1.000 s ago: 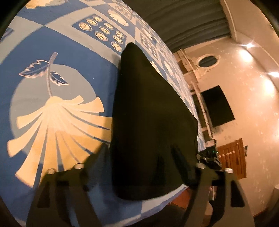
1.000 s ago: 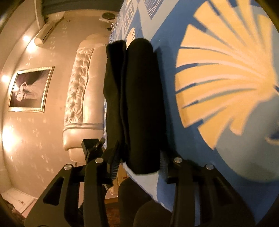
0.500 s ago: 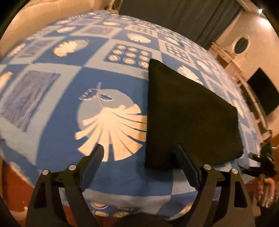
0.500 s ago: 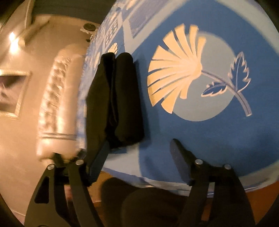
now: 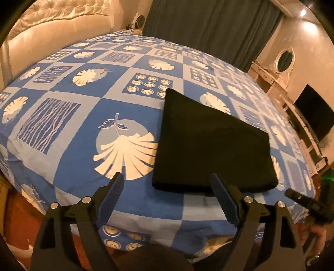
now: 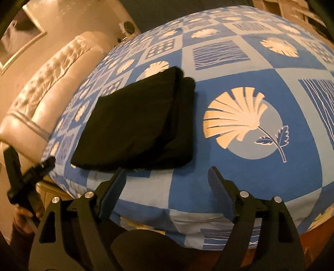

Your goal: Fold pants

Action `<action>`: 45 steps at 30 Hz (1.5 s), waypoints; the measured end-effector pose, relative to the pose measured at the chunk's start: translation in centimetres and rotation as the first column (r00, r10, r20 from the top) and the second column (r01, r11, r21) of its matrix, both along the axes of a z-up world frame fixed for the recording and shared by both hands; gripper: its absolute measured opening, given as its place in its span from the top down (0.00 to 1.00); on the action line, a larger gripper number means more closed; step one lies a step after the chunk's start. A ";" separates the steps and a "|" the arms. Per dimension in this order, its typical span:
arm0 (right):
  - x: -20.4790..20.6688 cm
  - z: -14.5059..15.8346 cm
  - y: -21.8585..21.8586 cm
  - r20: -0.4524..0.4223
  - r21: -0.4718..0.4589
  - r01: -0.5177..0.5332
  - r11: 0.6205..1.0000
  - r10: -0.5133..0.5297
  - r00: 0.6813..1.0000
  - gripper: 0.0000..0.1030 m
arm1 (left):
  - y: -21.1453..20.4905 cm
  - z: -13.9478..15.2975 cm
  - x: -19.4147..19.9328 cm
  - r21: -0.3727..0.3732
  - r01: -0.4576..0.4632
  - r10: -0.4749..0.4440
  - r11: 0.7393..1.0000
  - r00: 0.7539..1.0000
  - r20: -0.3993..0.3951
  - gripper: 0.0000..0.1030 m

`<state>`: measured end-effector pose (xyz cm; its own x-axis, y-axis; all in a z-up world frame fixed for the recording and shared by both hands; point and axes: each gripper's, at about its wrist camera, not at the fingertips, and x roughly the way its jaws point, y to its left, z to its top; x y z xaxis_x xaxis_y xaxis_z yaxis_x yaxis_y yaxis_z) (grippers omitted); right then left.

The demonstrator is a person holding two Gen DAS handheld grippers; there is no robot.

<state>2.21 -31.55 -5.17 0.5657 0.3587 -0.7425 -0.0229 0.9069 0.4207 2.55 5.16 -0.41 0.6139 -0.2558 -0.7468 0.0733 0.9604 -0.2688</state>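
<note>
A bed covered with a blue patchwork sheet printed with white leaves, shells and rings [image 5: 87,108] fills most of the room. At its head stands a cream tufted leather headboard [image 5: 58,23], with a gilt-framed picture [image 6: 20,35] on the pale speckled wall above. Dark grey pleated curtains [image 5: 208,25] hang along the far wall. To the right, a white carved dresser with an oval mirror [image 5: 285,59] stands next to a black flat screen [image 5: 315,116]. Warm ceiling spotlights [image 5: 302,12] glow overhead. The reddish-brown floor [image 5: 18,227] shows beside the bed.
</note>
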 end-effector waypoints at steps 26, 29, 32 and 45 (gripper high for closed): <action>6.2 -7.5 -4.6 -0.120 0.688 0.038 0.725 0.063 0.991 0.10 | 2.2 -4.7 6.1 -0.038 0.025 -0.029 0.999 0.995 -0.100 0.19; 6.5 -7.5 -4.4 -0.117 0.686 0.030 0.727 0.070 0.991 0.10 | 2.2 -4.9 6.2 -0.034 0.028 -0.031 0.999 0.994 -0.105 0.19; 7.0 -7.3 -4.0 -0.110 0.668 0.010 0.744 0.086 0.990 0.11 | 2.1 -4.9 6.3 -0.023 0.031 -0.033 0.999 0.994 -0.104 0.19; 7.3 -8.3 -3.9 -0.155 0.628 0.029 0.778 0.088 0.984 0.50 | 2.3 -5.3 6.8 -0.040 0.028 -0.033 0.999 0.993 -0.117 0.19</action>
